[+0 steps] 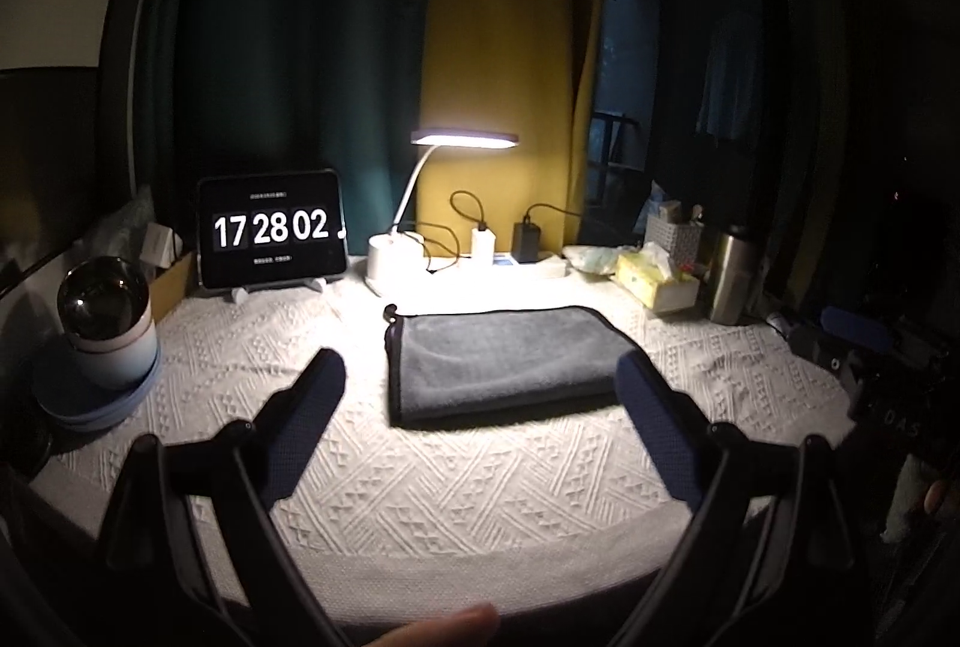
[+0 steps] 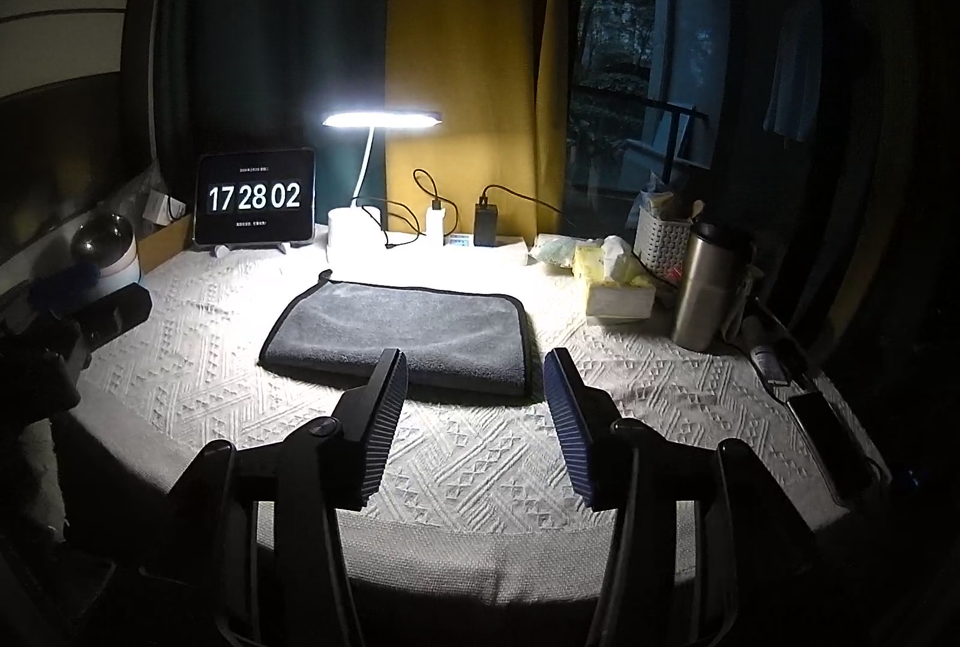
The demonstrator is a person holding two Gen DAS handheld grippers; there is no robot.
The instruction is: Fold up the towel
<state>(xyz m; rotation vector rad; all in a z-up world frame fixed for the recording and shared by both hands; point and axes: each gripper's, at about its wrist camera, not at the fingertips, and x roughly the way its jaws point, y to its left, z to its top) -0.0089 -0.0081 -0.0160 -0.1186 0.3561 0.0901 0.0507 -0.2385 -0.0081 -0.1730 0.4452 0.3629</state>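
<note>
Black rectangular tablet (image 1: 273, 228) (image 2: 255, 197) on white stand displays "17 28 02" in white digits; smaller lines above and below illegible.

Folded grey towel (image 2: 399, 332), right gripper (image 2: 475, 368) spread above

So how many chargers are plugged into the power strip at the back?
2: a white plug-in charger right of the lamp base, and a black charger block just right of it. Others may be hidden.
</note>
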